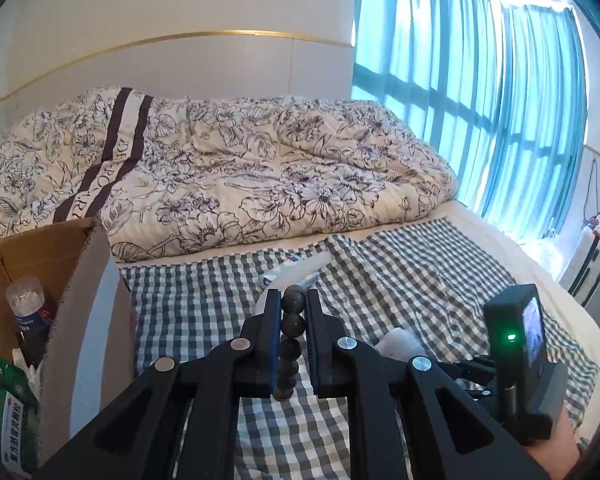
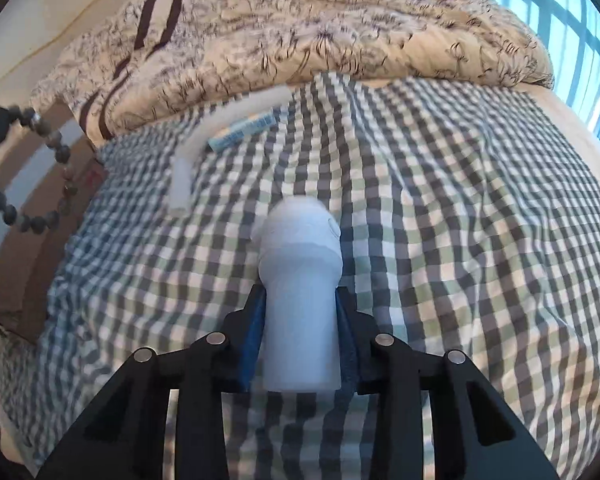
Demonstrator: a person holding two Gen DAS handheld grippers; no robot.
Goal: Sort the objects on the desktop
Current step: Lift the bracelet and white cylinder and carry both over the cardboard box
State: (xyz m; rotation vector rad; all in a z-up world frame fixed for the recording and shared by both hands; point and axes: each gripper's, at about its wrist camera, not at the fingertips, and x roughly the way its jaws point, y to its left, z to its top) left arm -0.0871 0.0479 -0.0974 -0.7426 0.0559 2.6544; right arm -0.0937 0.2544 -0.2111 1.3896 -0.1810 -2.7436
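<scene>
In the left wrist view, my left gripper is shut on a string of dark round beads that hangs down between the pads above the checked cloth. From the right wrist view the same bead loop dangles at the far left, blurred. My right gripper is shut on a white plastic bottle-shaped object, held just above the cloth. A white tube and a small blue-and-white tube lie on the cloth near the quilt.
An open cardboard box stands at the left and holds a plastic water bottle and a green medicine pack. A flowered quilt is heaped behind the cloth. Blue curtains hang at the right.
</scene>
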